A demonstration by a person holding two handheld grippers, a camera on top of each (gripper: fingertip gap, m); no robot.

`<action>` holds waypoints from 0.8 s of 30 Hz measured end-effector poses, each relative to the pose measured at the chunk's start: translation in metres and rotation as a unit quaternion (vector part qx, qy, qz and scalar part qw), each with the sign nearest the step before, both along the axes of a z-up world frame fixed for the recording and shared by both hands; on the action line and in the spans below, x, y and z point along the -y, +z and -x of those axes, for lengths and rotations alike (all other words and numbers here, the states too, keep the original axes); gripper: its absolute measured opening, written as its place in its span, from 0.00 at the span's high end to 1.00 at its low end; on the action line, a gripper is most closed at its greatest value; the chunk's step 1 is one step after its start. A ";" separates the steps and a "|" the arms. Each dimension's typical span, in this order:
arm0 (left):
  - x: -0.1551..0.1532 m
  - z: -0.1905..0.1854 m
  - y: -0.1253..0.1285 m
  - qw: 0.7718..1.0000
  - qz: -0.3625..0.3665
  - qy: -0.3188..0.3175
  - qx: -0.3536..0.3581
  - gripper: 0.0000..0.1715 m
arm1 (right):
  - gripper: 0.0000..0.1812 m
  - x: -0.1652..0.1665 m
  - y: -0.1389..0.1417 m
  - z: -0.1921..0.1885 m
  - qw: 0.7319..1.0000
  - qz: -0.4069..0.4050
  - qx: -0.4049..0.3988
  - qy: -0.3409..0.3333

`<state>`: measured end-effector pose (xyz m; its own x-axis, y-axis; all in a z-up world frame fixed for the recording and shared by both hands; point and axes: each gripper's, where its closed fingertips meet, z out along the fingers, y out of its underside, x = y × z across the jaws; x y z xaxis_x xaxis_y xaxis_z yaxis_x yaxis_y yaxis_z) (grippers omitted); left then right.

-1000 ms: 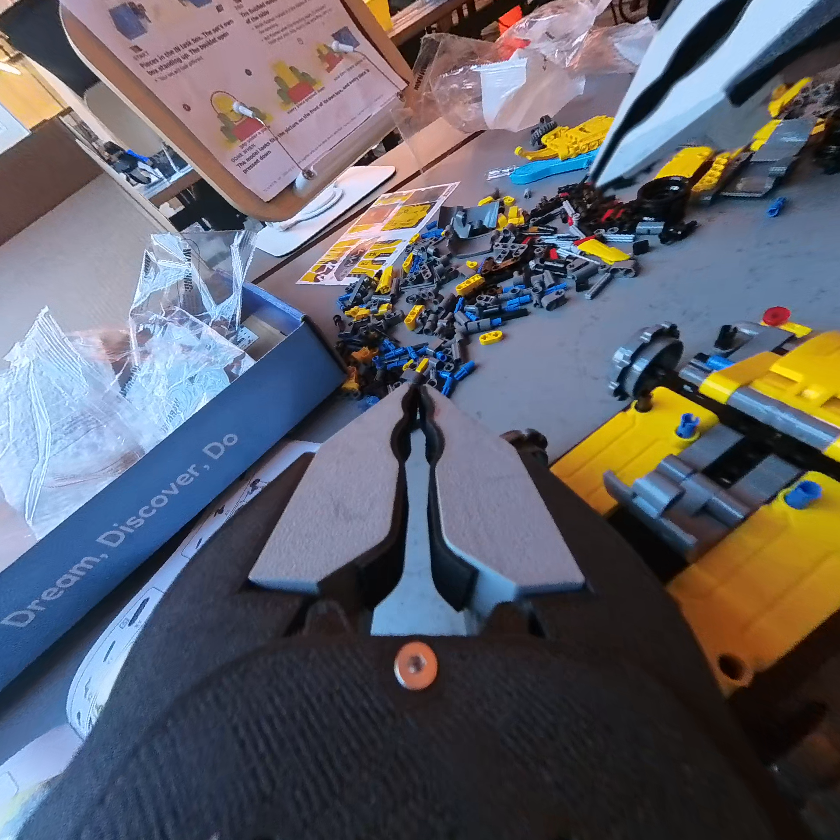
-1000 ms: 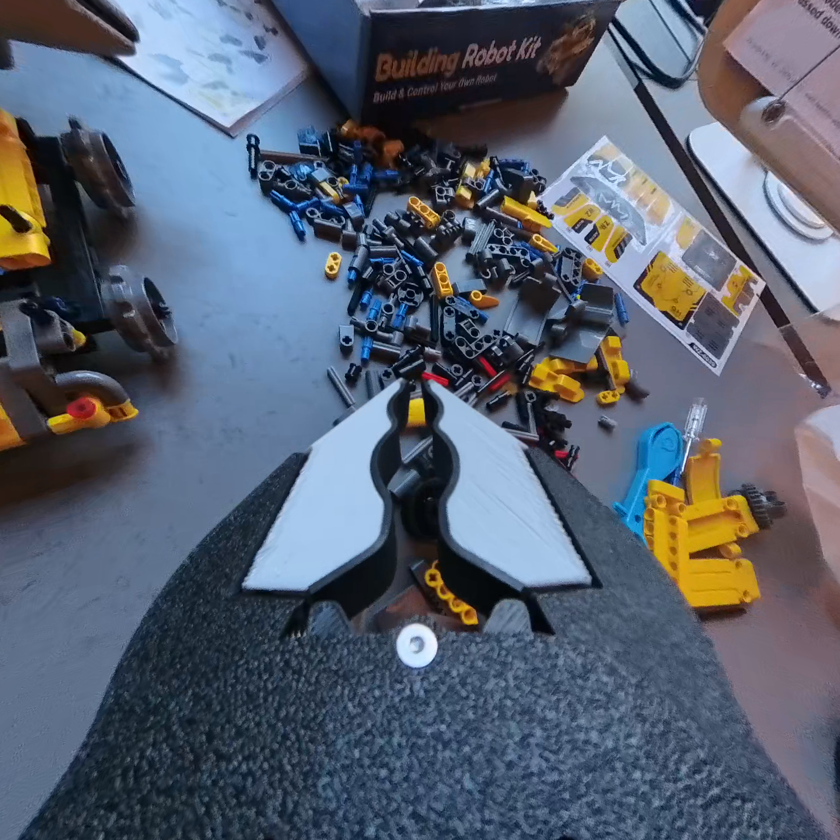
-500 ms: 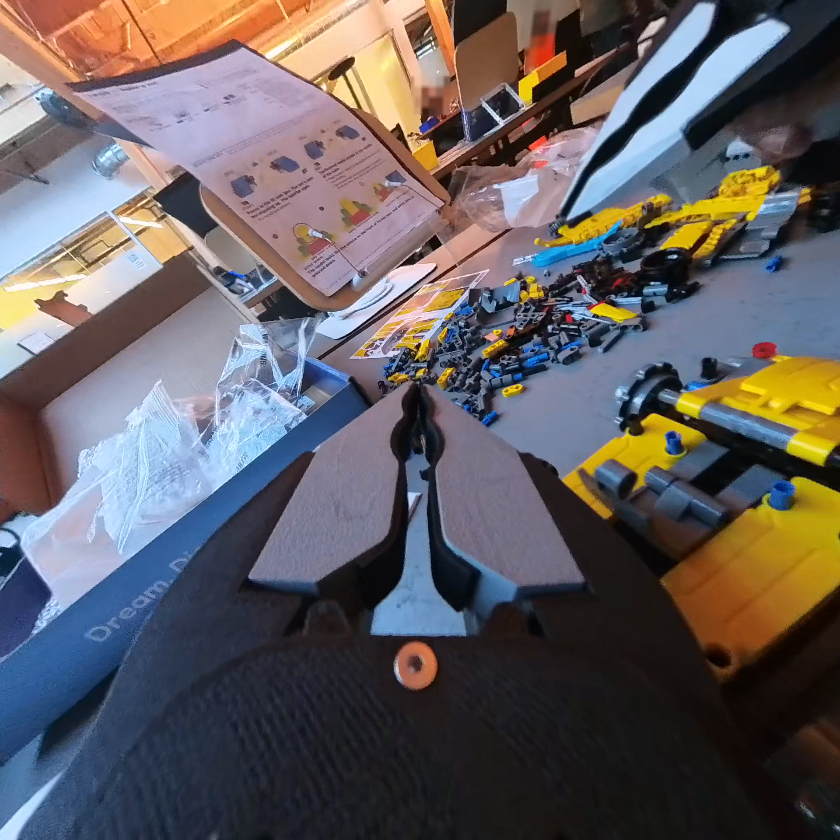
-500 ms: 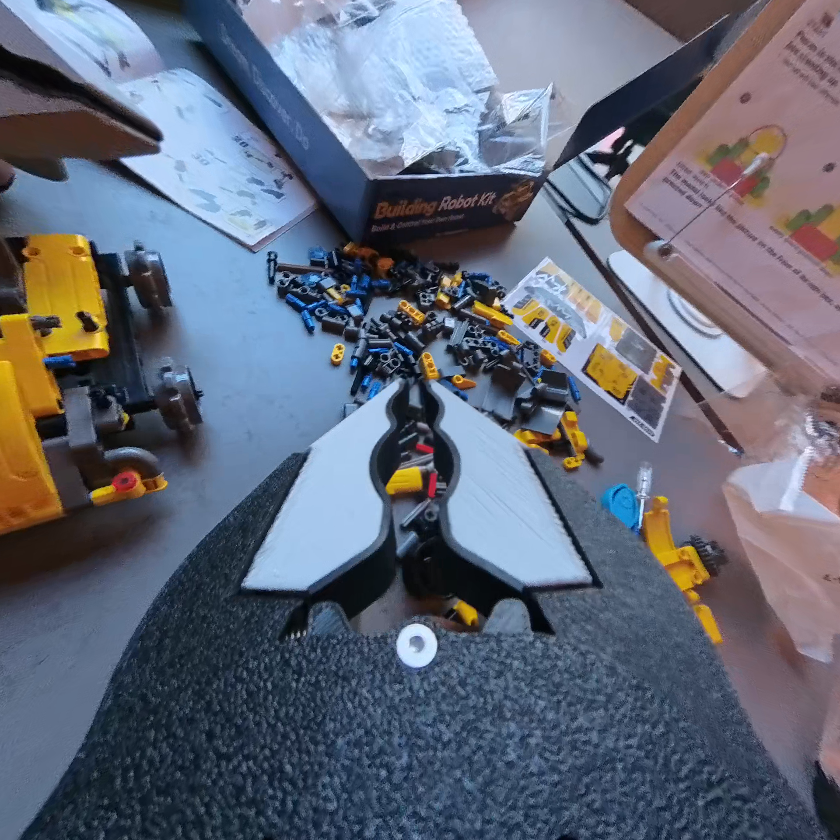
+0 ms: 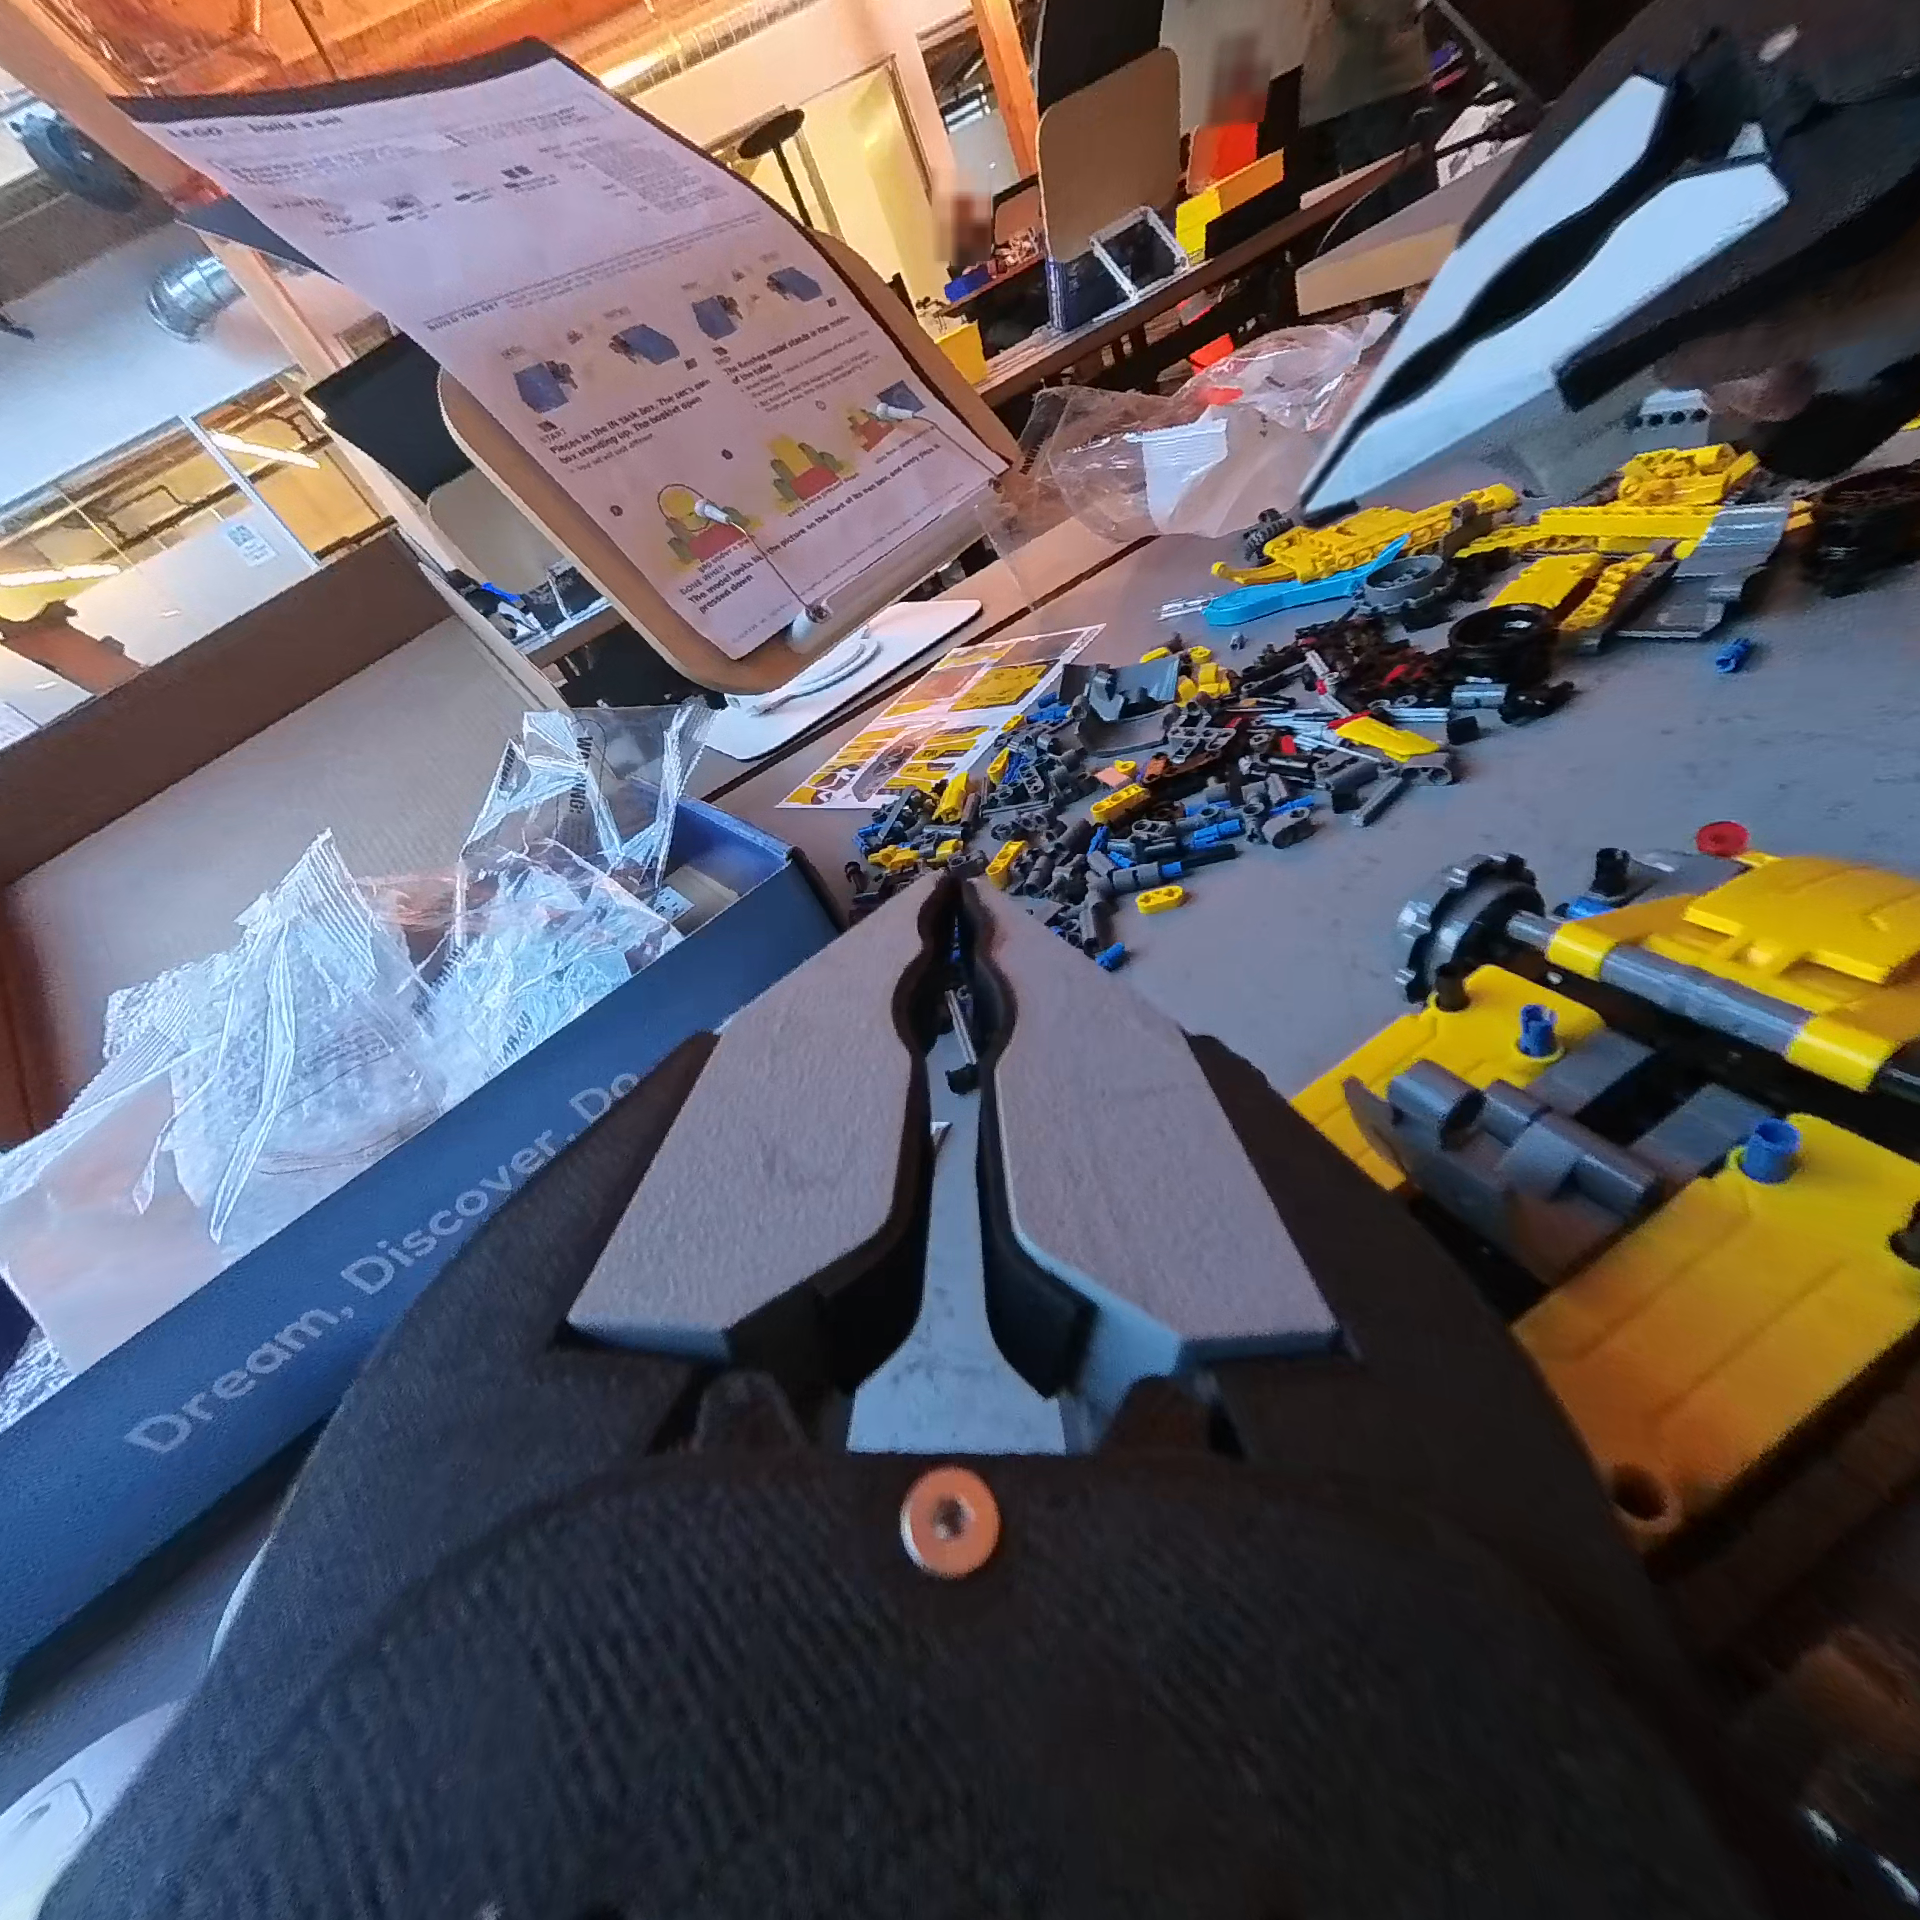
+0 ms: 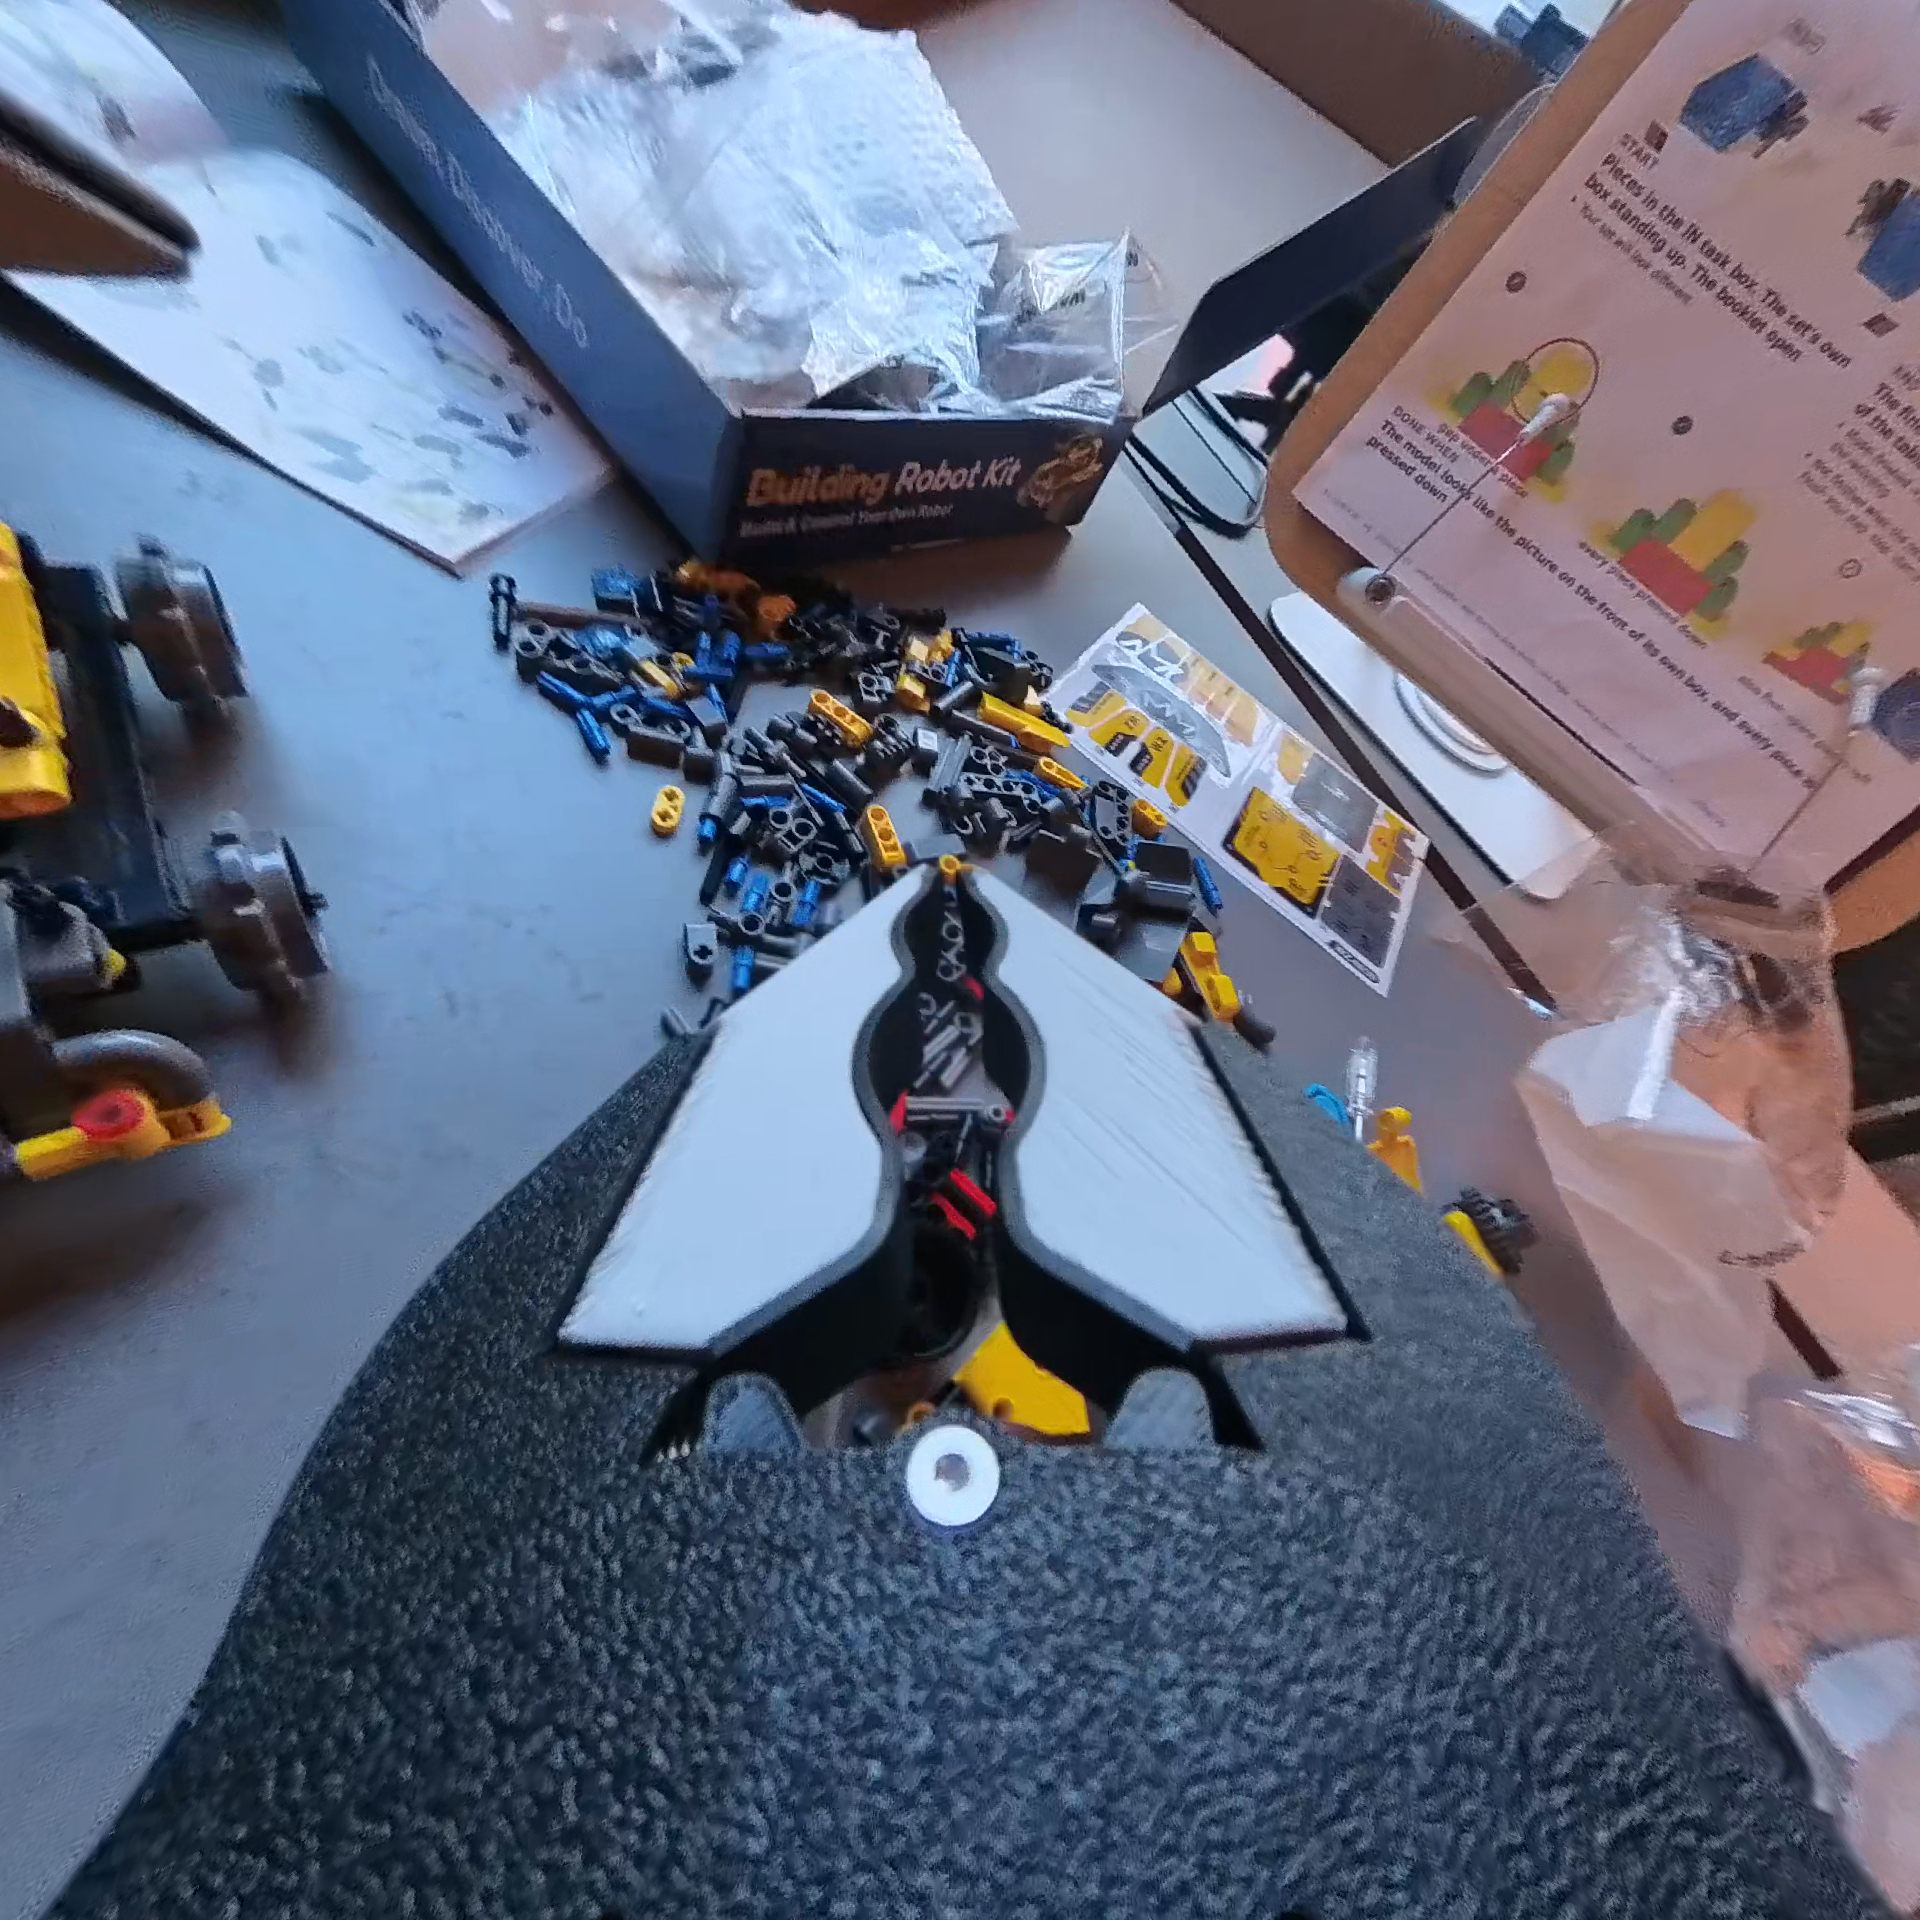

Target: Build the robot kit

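My left gripper (image 5: 954,888) is shut and empty, held above the grey table between the blue kit box (image 5: 416,1195) and a half-built yellow and grey vehicle model (image 5: 1662,1091). My right gripper (image 6: 948,871) is shut and hovers above a pile of small loose black, blue and yellow building pieces (image 6: 810,769). I cannot tell whether a tiny piece sits at its tips. In the left wrist view the right gripper (image 5: 1320,504) hangs high at the far right above the pile (image 5: 1195,790). The model also shows in the right wrist view (image 6: 156,831).
The box (image 6: 894,488) holds crumpled clear bags (image 5: 312,1018). A sticker sheet (image 6: 1247,810) lies beside the pile. An instruction sheet on a stand (image 5: 644,343) rises behind. A booklet (image 6: 312,364) lies far left. Yellow sub-assemblies (image 5: 1558,551) and a clear bag (image 6: 1683,1143) lie right. Tip to tip, the grippers are about 20 cm apart.
The right gripper has risen from down in the pile to well above it, staying shut. The left gripper has tilted upward, so more of the room shows, and stays shut.
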<state>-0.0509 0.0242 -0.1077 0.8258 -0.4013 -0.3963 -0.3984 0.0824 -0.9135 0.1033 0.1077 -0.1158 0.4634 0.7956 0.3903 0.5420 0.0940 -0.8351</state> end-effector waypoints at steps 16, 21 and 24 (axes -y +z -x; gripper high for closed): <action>0.002 -0.006 -0.004 1.000 0.000 -0.005 -0.024 1.00 | 0.99 -0.005 0.003 -0.007 1.000 -0.012 -0.007 -0.018; 0.001 -0.003 -0.002 1.000 0.007 -0.007 -0.005 1.00 | 0.99 -0.006 0.002 -0.008 1.000 -0.004 -0.012 -0.019; 0.001 -0.001 -0.001 1.000 0.014 -0.009 0.010 1.00 | 0.99 -0.012 0.005 -0.016 0.999 0.014 -0.038 -0.033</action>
<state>-0.0502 0.0236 -0.1090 0.8259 -0.4264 -0.3688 -0.3792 0.0640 -0.9231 0.1191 0.1196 -0.1104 0.5432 0.7723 0.3294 0.4814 0.0349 -0.8758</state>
